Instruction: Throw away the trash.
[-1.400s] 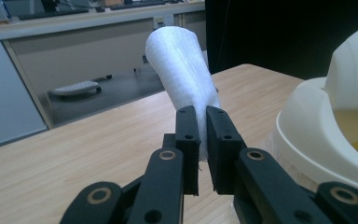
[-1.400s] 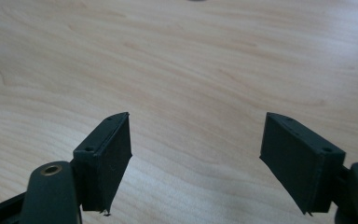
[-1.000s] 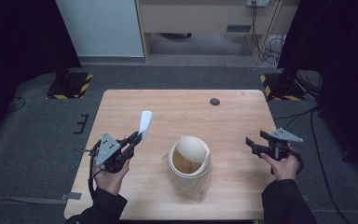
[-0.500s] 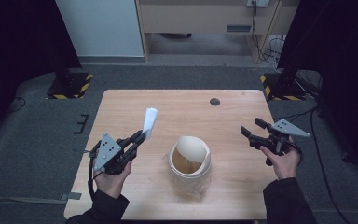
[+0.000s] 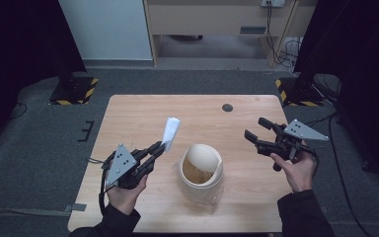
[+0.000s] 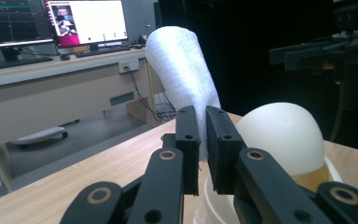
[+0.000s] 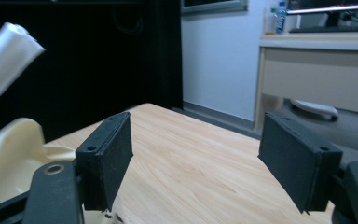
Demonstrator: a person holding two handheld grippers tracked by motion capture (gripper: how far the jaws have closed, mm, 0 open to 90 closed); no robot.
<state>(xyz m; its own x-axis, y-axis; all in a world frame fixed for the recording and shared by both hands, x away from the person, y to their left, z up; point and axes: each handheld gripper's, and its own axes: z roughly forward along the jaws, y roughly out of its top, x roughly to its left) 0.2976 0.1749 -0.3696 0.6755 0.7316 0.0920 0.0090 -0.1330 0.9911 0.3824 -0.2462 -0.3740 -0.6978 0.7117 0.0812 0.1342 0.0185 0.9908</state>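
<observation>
Pinching white packet [image 5: 170,131], left tongs [image 5: 159,146] beside cream container [image 5: 201,168]; right tongs [image 5: 257,131] wide.

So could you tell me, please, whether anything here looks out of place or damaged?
The cream container in the middle of the table looks misshapen: its rim is bent and stands higher on one side. The left gripper pinches a white rolled sheet; the right gripper is open.

The right gripper [image 5: 254,129] has risen from near the tabletop's right edge and moved toward the far edge, its jaws now spread wider. The left gripper [image 5: 161,146] has carried the white folded sheet [image 5: 170,131] slightly toward the right edge.
</observation>
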